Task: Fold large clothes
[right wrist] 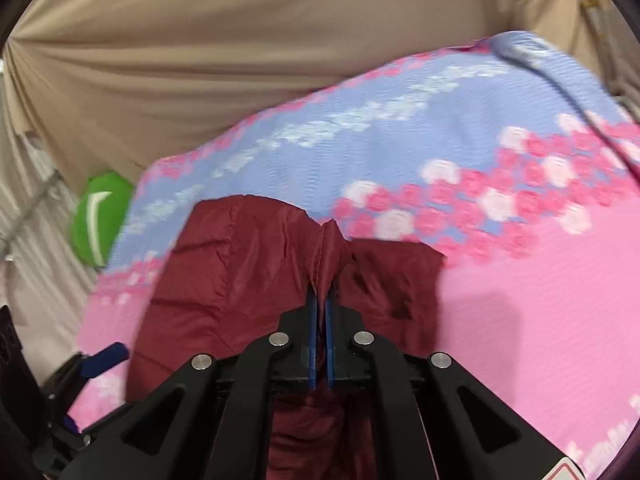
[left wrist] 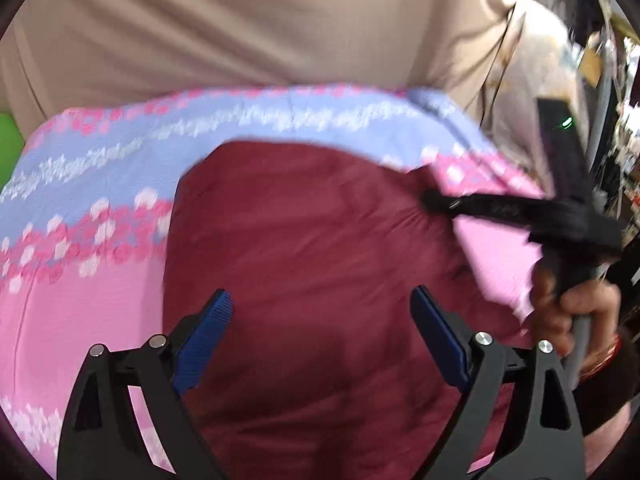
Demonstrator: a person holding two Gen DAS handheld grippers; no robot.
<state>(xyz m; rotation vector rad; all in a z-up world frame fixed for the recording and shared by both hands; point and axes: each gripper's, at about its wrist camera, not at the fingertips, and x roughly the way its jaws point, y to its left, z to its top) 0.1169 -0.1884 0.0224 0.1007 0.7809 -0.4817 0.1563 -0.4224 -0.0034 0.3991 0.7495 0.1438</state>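
Now: one hand-held gripper clamped on the maroon garment, the other spread wide above it

We see our right hand-held gripper (right wrist: 320, 300) pressed together, its two blue pads nearly touching, with a pinched ridge of the maroon garment (right wrist: 248, 264) caught between them. The fabric gathers into a small peak just beyond the fingertips, and creases run outward from the pinch. From the left wrist view, the same right hand-held gripper (left wrist: 434, 200) reaches in from the right side, held by a hand (left wrist: 568, 312) on its grey handle, and the cloth puckers where its tip bites.

Our left hand-held gripper (left wrist: 322, 300) stands wide apart, blue pads (left wrist: 208, 332) angled outward, with nothing between them. It hangs over the maroon garment (left wrist: 320, 248); whether it touches the cloth we cannot tell. In the right wrist view it shows only at the lower left edge (right wrist: 106, 354), blurred.

The maroon garment lies on a pink and lilac patterned bedspread (right wrist: 520, 288), whose bands of pink and white blossoms cross behind it. Beyond the bedspread hangs a beige curtain (right wrist: 240, 40), and a green object (right wrist: 100, 216) sits beside the bedspread's far left edge.
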